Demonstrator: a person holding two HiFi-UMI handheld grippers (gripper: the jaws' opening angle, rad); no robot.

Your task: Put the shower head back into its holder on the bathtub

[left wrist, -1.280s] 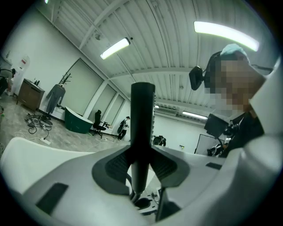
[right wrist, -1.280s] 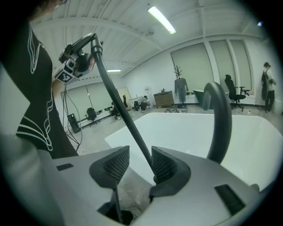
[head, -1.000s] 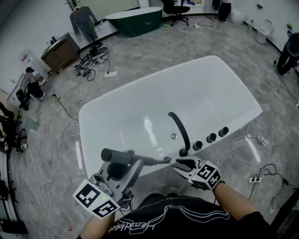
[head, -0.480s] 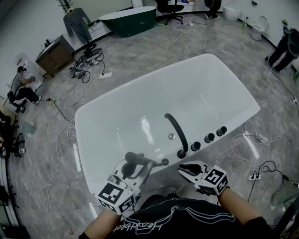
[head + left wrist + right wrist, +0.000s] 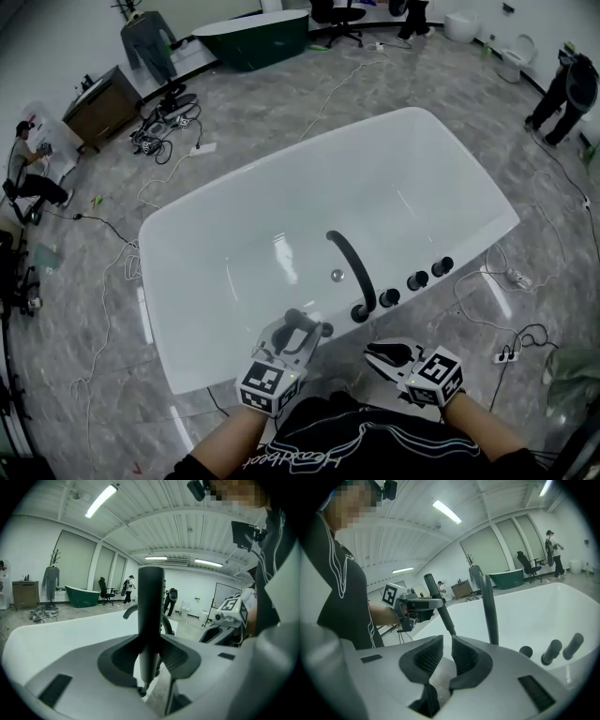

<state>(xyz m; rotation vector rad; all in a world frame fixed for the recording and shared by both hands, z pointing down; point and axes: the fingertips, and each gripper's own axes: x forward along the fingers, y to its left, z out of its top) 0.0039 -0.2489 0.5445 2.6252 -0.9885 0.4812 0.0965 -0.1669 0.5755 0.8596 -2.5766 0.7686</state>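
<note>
Currently our left gripper (image 5: 291,344) clamps the shower head (image 5: 302,323) at the bathtub (image 5: 178,319) rim; the right gripper (image 5: 380,354) (3 o'clock), empty, has just been closing. Next we seat it downward.

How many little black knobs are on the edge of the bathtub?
3 knobs, in a row on the bathtub rim: one beside the curved spout, one in the middle, one farthest from it. None looks hidden.

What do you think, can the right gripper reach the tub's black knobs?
Probably yes. The right gripper, jaws just closed further with nothing between them, is near the bathtub rim, and the way to the knobs looks free.
</note>
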